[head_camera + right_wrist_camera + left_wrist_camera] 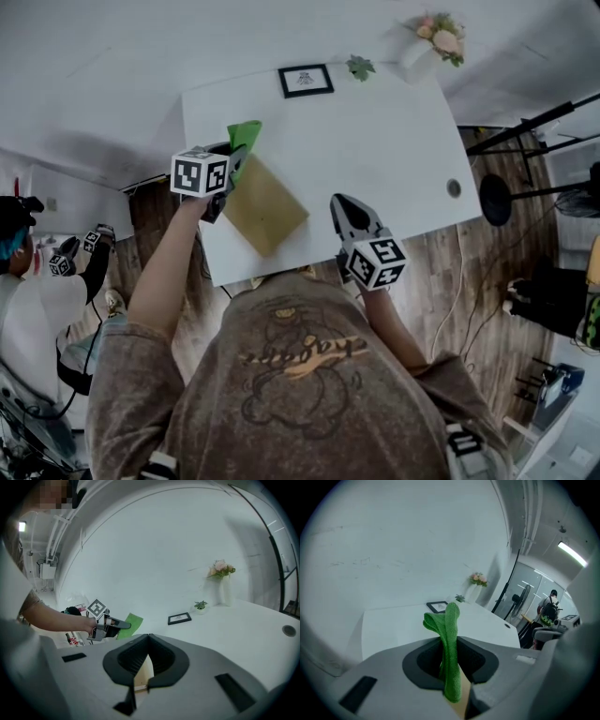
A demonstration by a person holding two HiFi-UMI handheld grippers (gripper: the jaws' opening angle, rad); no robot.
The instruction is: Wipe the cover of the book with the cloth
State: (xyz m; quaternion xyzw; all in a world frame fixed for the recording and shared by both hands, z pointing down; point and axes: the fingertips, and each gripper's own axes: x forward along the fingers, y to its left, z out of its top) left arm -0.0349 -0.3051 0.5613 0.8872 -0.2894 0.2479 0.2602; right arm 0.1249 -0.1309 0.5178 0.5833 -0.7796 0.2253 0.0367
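A tan-covered book (265,206) lies flat near the front left of the white table (384,141). My left gripper (236,157) hovers at the book's far left corner, shut on a green cloth (246,135). In the left gripper view the cloth (451,620) sticks up from between the closed jaws of that gripper (449,665), with a strip of the book (462,698) below. My right gripper (345,214) sits just right of the book, jaws closed with nothing in them. The right gripper view shows its tips (149,638) meeting, the book (143,674) behind them, and the left gripper (117,626) with the cloth (132,622).
A black picture frame (306,81), a small green plant (360,67) and a vase of flowers (436,37) stand along the table's far edge. A cable hole (454,187) is at the right. Another person (33,291) stands at left; light stands (530,127) at right.
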